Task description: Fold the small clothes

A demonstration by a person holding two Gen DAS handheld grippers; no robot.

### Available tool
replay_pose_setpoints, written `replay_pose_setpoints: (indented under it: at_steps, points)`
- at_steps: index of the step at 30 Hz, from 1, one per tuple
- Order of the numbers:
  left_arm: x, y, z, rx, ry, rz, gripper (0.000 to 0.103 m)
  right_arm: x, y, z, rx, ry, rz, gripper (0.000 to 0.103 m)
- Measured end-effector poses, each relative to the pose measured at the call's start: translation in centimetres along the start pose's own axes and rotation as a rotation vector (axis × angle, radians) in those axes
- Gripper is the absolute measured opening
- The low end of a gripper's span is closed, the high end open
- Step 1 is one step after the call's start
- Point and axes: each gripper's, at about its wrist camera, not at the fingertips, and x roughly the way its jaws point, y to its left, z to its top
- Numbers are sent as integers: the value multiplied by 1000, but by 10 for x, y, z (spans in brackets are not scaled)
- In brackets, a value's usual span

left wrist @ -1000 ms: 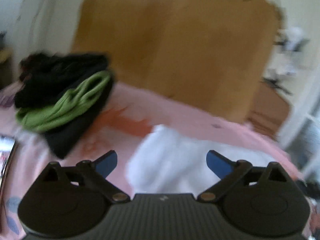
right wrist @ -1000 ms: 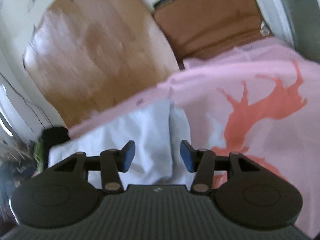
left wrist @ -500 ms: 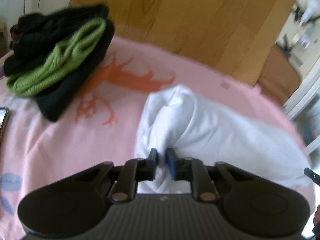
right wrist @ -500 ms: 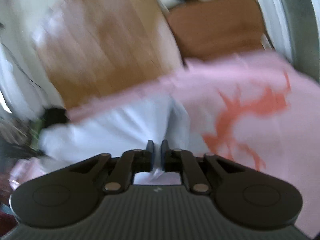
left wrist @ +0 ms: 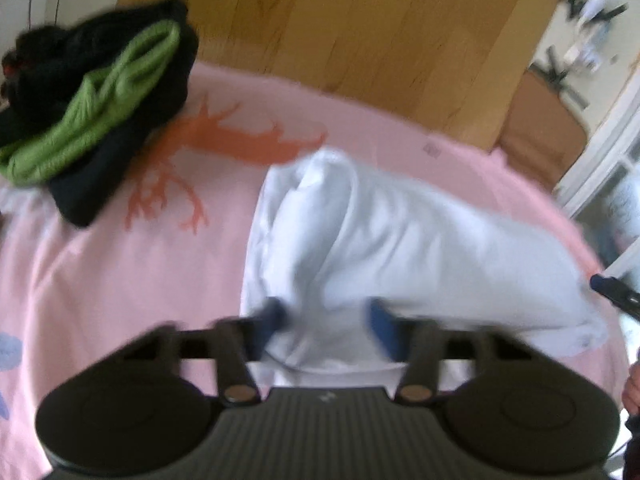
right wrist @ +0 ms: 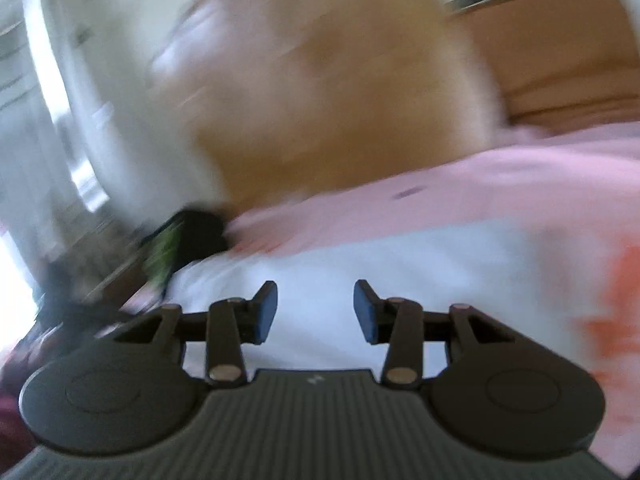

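Note:
A white garment (left wrist: 400,240) lies folded over in a long bundle on the pink bed sheet (left wrist: 120,280). My left gripper (left wrist: 326,322) is open, its blue pads spread on either side of the garment's near end, which bulges between them. My right gripper (right wrist: 316,308) is open and empty just above the same white garment (right wrist: 400,264). The tip of the right gripper (left wrist: 612,290) shows at the right edge of the left wrist view. Both views are blurred by motion.
A stack of folded black and green clothes (left wrist: 92,112) sits at the far left of the bed; it also shows in the right wrist view (right wrist: 180,240). A wooden panel (left wrist: 340,28) stands behind the bed. A brown chair (left wrist: 540,136) is at the right.
Both grippers closed on the white garment half a second ago and have now opened, letting it go. The garment lies more spread out on the sheet. The right gripper has swung left.

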Motion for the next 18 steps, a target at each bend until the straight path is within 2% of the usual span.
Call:
replay_pose_setpoints:
  at_steps: [2,5,6,7,9,10,11,12,15,18]
  points:
    - [-2,1,-3,12,0,31,12,35,21,-4,-49,80,74,44]
    - [-16,10,-5,9,5,-5,9,85,34,-19,-57,226,129,43]
    - [-19,13,-7,9,8,-5,9,100,32,-26,-48,295,132,42]
    - [-24,16,-9,3,13,-9,9,104,33,-31,-56,300,160,42]
    - [-30,19,-10,-6,18,4,19,103,38,-31,-82,329,188,42]
    - [-34,18,-9,0,15,15,21,100,36,-24,-77,333,195,41]
    - [-40,16,-6,14,-5,18,20,96,33,-16,-66,304,198,41]
    - [-47,13,-4,25,-32,12,24,90,28,-6,-56,260,189,42]
    - [-60,-1,13,65,-126,-80,29,73,15,16,-25,134,116,42]
    - [-42,-29,31,143,-168,-159,29,83,3,26,10,91,55,42]
